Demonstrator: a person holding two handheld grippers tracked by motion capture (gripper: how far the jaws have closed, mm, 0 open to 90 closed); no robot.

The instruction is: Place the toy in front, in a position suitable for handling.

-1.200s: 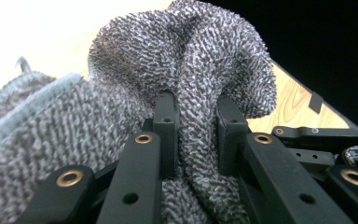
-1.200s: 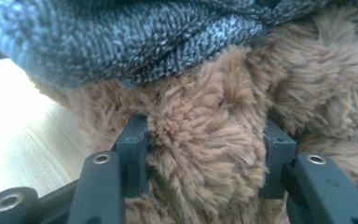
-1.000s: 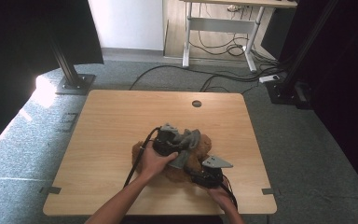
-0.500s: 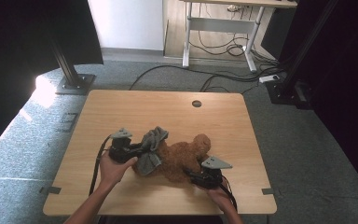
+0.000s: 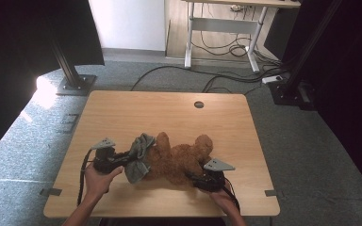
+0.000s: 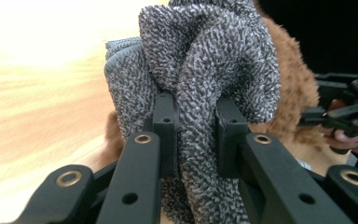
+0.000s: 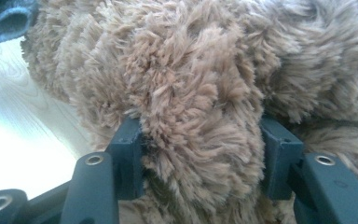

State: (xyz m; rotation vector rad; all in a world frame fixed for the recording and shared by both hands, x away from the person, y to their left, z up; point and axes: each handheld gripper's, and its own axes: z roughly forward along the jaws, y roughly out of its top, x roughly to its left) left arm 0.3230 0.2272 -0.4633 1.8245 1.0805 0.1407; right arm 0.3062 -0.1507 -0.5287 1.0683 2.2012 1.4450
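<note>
A brown teddy bear [image 5: 181, 160] lies on the wooden table [image 5: 169, 113], toward its front. At the bear's left end is a grey knit cloth [image 5: 139, 155], and my left gripper [image 5: 125, 157] is shut on it. In the left gripper view, a bunched fold of the cloth [image 6: 209, 60] is pinched between the pads, with the bear [image 6: 296, 88] behind it. My right gripper [image 5: 194, 178] is at the bear's front right side. Its jaws have just been opening. A furry limb of the bear [image 7: 196, 140] still fills the gap and touches both pads.
A round cable hole [image 5: 198, 104] sits near the table's far edge. Bare tabletop lies beyond and left of the bear. On the floor are a black stand [image 5: 73, 77] at the left and cables [image 5: 226, 77] under a desk behind.
My left gripper has moved left across the table with the grey cloth, drawing it from over the bear to the bear's left end. The right gripper stayed in place on the bear.
</note>
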